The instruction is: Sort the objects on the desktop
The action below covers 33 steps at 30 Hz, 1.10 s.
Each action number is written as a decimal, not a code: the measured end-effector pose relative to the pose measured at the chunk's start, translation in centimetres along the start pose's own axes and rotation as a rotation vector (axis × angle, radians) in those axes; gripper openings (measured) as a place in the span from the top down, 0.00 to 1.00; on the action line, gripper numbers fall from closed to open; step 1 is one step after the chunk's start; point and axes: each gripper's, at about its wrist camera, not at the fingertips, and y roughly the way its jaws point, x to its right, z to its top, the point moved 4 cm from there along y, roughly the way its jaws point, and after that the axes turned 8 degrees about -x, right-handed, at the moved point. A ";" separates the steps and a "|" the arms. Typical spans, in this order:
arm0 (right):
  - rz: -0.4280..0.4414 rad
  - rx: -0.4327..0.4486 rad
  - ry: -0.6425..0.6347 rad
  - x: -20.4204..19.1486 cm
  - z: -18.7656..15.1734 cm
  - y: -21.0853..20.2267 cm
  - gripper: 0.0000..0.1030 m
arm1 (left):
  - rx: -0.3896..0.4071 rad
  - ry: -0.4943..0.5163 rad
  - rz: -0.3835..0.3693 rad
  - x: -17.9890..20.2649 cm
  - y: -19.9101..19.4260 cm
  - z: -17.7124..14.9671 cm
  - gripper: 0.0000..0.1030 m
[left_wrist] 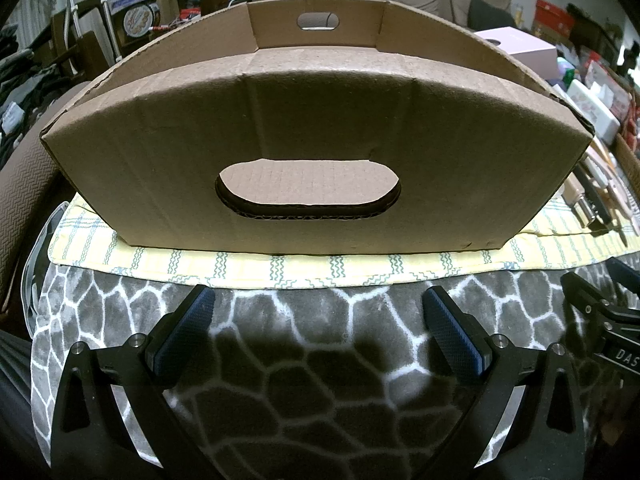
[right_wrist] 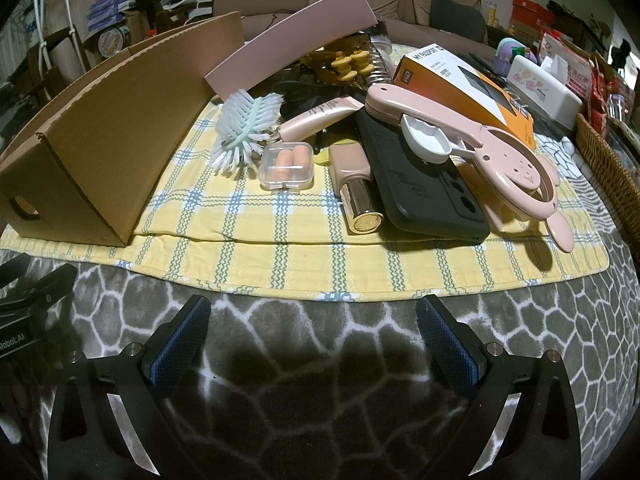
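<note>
Both claws (left (left_wrist: 316, 304), right (right_wrist: 312, 314)) gape empty; cardboard box (left_wrist: 300, 136) sits ahead of the left.

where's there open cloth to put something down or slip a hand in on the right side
Bare yellow cloth runs along the front edge, between the cardboard box and the black phone, in front of the earplug case. Behind that it is crowded: brush, makeup bottle, pink squeezer and orange box overlap.

open lane in front, clutter behind
bare yellow cloth (right_wrist: 280, 256) lies ahead of the right gripper (right_wrist: 312, 328); cardboard box (left_wrist: 304, 128) walls off the left gripper (left_wrist: 318, 320); the phone (right_wrist: 420, 184), bottle (right_wrist: 356, 188) and earplug case (right_wrist: 286, 166) sit packed together, touching or just beside one another.
</note>
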 end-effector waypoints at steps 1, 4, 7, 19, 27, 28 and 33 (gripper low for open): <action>0.000 0.000 0.000 0.0 0.0 0.0 0.00 | 0.000 0.000 0.000 0.0 0.0 0.0 0.00; 0.000 0.000 0.000 0.0 0.0 0.0 0.00 | 0.000 0.000 0.000 0.0 0.0 0.0 0.00; 0.001 0.000 0.000 0.0 0.0 0.0 0.00 | 0.000 0.000 0.000 0.0 0.0 0.0 0.00; 0.005 0.000 0.004 0.0 0.0 0.1 0.00 | -0.001 0.006 -0.003 0.0 0.0 0.0 0.00; 0.005 0.000 0.004 -0.1 0.0 0.2 0.00 | -0.018 0.015 -0.007 -0.2 -0.4 0.1 0.00; 0.005 -0.002 0.005 -0.1 0.0 0.2 0.00 | -0.025 0.015 -0.006 0.0 -0.5 0.0 0.00; 0.001 -0.015 0.010 -0.1 0.2 0.2 0.00 | -0.073 0.025 -0.008 0.1 -0.3 0.2 0.00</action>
